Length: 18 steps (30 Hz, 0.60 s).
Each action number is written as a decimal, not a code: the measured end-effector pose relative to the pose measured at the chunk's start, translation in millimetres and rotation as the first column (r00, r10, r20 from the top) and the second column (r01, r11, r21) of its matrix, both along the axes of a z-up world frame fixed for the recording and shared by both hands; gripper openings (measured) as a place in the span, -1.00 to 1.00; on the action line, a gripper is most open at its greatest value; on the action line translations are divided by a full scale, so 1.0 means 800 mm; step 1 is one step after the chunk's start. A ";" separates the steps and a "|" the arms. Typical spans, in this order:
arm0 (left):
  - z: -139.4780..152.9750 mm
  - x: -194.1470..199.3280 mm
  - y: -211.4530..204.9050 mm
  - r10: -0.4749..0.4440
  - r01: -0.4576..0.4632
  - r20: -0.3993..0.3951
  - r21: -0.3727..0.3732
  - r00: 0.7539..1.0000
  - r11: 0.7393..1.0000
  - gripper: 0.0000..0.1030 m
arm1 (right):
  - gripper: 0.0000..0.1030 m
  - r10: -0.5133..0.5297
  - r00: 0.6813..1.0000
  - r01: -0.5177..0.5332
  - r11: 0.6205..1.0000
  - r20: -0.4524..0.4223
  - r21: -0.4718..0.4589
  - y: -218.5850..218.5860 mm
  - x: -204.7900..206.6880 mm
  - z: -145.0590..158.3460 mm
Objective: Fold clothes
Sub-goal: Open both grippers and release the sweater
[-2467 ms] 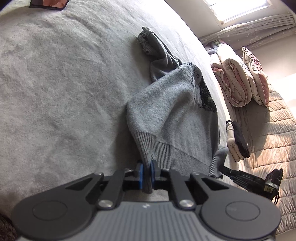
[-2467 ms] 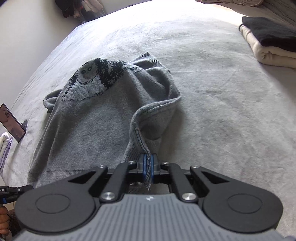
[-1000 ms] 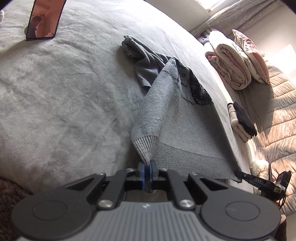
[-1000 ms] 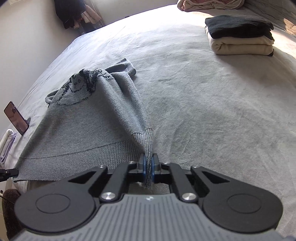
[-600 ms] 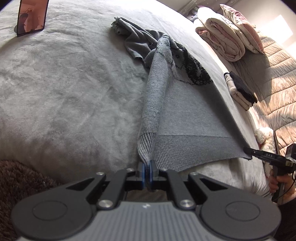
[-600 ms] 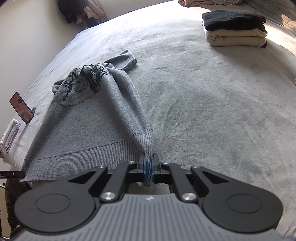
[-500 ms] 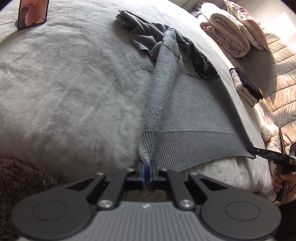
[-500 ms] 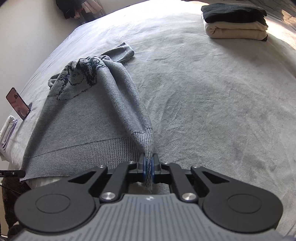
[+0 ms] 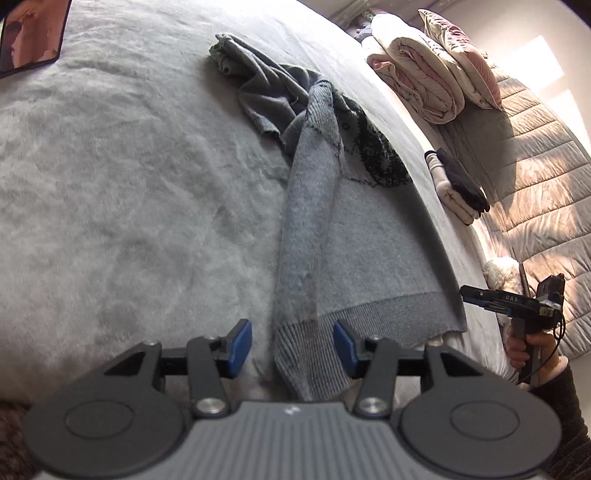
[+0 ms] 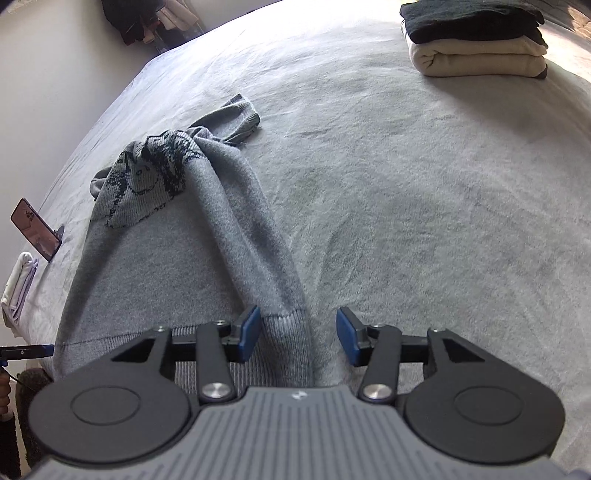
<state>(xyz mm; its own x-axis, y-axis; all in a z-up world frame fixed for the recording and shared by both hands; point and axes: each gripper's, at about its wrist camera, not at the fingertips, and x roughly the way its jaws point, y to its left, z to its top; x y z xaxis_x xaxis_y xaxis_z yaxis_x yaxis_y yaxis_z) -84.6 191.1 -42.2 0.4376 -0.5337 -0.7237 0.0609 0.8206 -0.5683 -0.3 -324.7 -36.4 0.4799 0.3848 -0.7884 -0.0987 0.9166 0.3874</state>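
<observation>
Left gripper (image 9: 292,346): we have just spread its jaws; hem corner lies loose between
Right gripper (image 10: 299,335): likewise
Sweater (image 9: 354,236): flat on the bed (image 9: 129,184)
Around: folded stack (image 10: 476,40); phone (image 10: 35,229)

Home bedroom: wide bed (image 10: 406,184), rolled duvets (image 9: 417,85).

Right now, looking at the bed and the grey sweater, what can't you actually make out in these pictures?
- Grey sweater: its collar and far sleeve are bunched up, right wrist view; the knitted pattern is crumpled beyond reading.
- Sweater hem corner: left wrist view, it runs under the left gripper housing.
- Phone: cut off by the frame's top left edge; the screen is blurred.
- Folded stack: how many garments, too far to count.
</observation>
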 end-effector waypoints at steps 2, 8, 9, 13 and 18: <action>0.003 0.025 0.002 0.007 -0.007 0.004 0.014 1.000 1.000 0.03 | -0.03 -0.010 1.000 0.010 1.000 0.002 0.005 0.000 0.016 0.001; -0.002 0.107 0.009 0.030 -0.030 -0.003 0.055 1.000 0.998 0.20 | -0.03 0.014 1.000 -0.014 1.000 0.001 -0.007 0.021 0.077 -0.006; -0.005 0.119 0.011 0.043 -0.042 -0.006 0.059 0.999 0.997 0.20 | -0.03 0.021 1.000 -0.021 1.000 0.000 -0.008 0.026 0.088 -0.009; -0.013 0.162 0.018 0.091 -0.090 -0.009 0.054 0.996 0.994 0.20 | -0.03 0.047 0.999 -0.047 0.999 0.008 0.012 0.042 0.131 -0.016; -0.011 0.200 0.023 0.148 -0.149 0.022 0.070 0.989 0.986 0.20 | -0.03 0.058 0.998 -0.059 0.997 0.017 0.056 0.056 0.185 -0.017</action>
<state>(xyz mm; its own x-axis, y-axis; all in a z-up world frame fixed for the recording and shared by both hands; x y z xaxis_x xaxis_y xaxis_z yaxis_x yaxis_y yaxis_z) 75.0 209.8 -50.8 0.5207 -0.4093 -0.7492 -0.0553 0.8596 -0.5080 147.4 -279.8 -50.3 0.4672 0.4565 -0.7572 -0.1583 0.8858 0.4363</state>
